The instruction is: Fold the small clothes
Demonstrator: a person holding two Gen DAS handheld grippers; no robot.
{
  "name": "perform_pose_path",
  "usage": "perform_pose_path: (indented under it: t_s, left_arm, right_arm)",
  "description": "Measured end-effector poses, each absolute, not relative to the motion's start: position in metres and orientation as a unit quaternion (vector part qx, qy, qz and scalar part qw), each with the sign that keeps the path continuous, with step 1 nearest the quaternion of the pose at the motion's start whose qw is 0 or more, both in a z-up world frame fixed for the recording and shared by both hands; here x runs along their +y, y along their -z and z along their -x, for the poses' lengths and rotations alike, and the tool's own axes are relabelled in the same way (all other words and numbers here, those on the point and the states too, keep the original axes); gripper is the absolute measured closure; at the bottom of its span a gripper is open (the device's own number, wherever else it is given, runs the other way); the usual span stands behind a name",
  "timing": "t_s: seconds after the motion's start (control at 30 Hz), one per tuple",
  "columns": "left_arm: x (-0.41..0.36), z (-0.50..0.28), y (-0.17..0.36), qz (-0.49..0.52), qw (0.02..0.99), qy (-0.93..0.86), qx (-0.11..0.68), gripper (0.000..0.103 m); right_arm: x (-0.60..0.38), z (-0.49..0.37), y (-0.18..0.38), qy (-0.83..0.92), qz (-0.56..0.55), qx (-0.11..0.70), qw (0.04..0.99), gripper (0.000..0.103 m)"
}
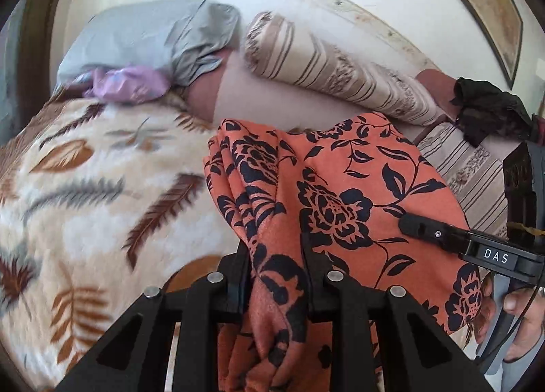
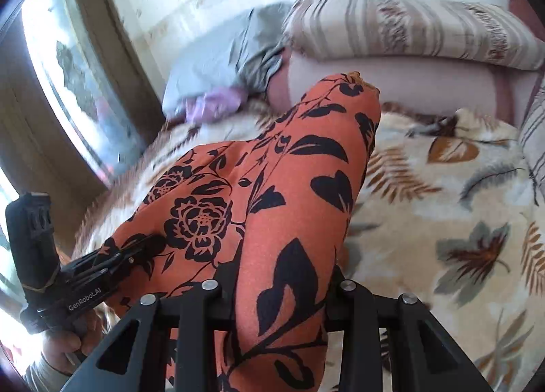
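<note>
Two handheld grippers hold an orange garment [image 1: 340, 194] printed with black flowers above a bed spread with a leaf-patterned blanket [image 1: 85, 187]. In the left wrist view, the left gripper [image 1: 277, 276] at 6 o'clock is clamped on a bunched, pleated edge of the cloth, while the right gripper [image 1: 419, 225] reaches in from 3 o'clock with its tip against the fabric. The right wrist view shows that gripper [image 2: 279, 289] pinched on a thick fold that runs up toward 12 o'clock and droops over at its top.

The garment looks gathered rather than flat, so the likeliest fault is a crooked fold: lowered as it is, the pleats at the left grip would probably set as creases on the blanket. The plush nap could also drag the hanging end and twist it under. Either grip appears to take several layers, and one layer slipping free would let a corner fall. A grey pillow [image 1: 153, 37], a purple bag [image 1: 129, 85] and a striped bolster [image 1: 340, 75] lie toward 11 to 1 o'clock, well apart.
</note>
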State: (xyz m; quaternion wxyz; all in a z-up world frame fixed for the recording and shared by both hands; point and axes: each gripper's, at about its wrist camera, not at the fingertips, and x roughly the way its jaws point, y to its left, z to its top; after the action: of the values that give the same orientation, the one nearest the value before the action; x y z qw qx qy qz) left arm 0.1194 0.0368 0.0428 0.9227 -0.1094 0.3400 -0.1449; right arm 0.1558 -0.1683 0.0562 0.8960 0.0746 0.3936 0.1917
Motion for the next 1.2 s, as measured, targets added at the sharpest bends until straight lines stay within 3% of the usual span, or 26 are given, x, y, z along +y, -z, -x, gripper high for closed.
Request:
perform_pose_path:
  t_s: [0.1, 0.13, 0.17, 0.2, 0.3, 0.37, 0.47, 0.5, 0.53, 0.57, 0.67, 0.83, 0.9, 0.93, 0.97, 1.0, 1.07, 1.2]
  left_arm:
    - [0.014, -0.144, -0.021, 0.1, 0.912, 0.133, 0.376, 0.065]
    - [0.008, -0.152, -0.002, 0.09, 0.902, 0.125, 0.404, 0.051]
    - [0.006, -0.157, 0.021, 0.078, 0.889, 0.113, 0.437, 0.038]
    - [0.008, -0.156, 0.041, 0.069, 0.876, 0.102, 0.466, 0.037]
    - [0.028, -0.156, 0.074, 0.114, 0.851, 0.102, 0.502, 0.037]
    - [0.042, -0.156, 0.075, 0.16, 0.849, 0.099, 0.494, 0.025]
    - [0.033, -0.165, 0.082, 0.162, 0.844, 0.104, 0.501, 0.023]
    - [0.027, -0.167, 0.088, 0.155, 0.838, 0.115, 0.511, 0.023]
    - [0.022, -0.17, 0.093, 0.146, 0.835, 0.13, 0.515, 0.045]
    - [0.016, -0.172, 0.094, 0.14, 0.831, 0.155, 0.515, 0.071]
    - [0.007, -0.162, 0.067, 0.114, 0.852, 0.143, 0.491, 0.079]
    - [-0.006, -0.149, 0.013, 0.099, 0.894, 0.157, 0.409, 0.079]
    - [-0.011, -0.157, 0.024, 0.101, 0.89, 0.153, 0.417, 0.072]
    - [-0.016, -0.165, 0.042, 0.096, 0.876, 0.151, 0.448, 0.065]
    - [-0.02, -0.172, 0.063, 0.081, 0.858, 0.139, 0.488, 0.056]
    - [-0.021, -0.176, 0.08, 0.072, 0.844, 0.129, 0.516, 0.048]
    - [-0.002, -0.161, 0.082, 0.111, 0.854, 0.127, 0.492, 0.023]
    - [0.016, -0.142, 0.062, 0.127, 0.866, 0.096, 0.474, 0.018]
  right_arm:
    - [-0.195, -0.176, -0.034, -0.189, -0.114, 0.41, 0.885, 0.063]
    - [-0.206, -0.183, -0.015, -0.178, -0.135, 0.425, 0.877, 0.052]
    - [-0.212, -0.191, 0.008, -0.16, -0.151, 0.445, 0.868, 0.035]
    - [-0.219, -0.194, 0.028, -0.142, -0.159, 0.466, 0.859, 0.03]
    - [-0.241, -0.191, 0.079, -0.094, -0.193, 0.507, 0.835, 0.03]
    - [-0.246, -0.188, 0.087, -0.117, -0.224, 0.501, 0.827, 0.03]
    - [-0.237, -0.197, 0.085, -0.132, -0.205, 0.496, 0.833, 0.029]
    - [-0.23, -0.204, 0.087, -0.132, -0.196, 0.499, 0.834, 0.029]
    - [-0.228, -0.208, 0.092, -0.134, -0.186, 0.506, 0.832, 0.029]
    - [-0.227, -0.212, 0.098, -0.138, -0.173, 0.52, 0.825, 0.036]
    - [-0.223, -0.213, 0.084, -0.138, -0.155, 0.519, 0.829, 0.067]
    - [-0.21, -0.193, 0.0, -0.131, -0.066, 0.421, 0.895, 0.069]
    - [-0.223, -0.198, 0.004, -0.121, -0.089, 0.419, 0.896, 0.066]
    - [-0.234, -0.203, 0.018, -0.109, -0.113, 0.427, 0.891, 0.054]
    - [-0.245, -0.208, 0.039, -0.088, -0.128, 0.45, 0.88, 0.032]
    - [-0.251, -0.21, 0.058, -0.063, -0.133, 0.481, 0.865, 0.027]
    - [-0.27, -0.198, 0.088, -0.043, -0.169, 0.511, 0.841, 0.028]
    - [-0.271, -0.168, 0.063, -0.039, -0.168, 0.453, 0.875, 0.027]
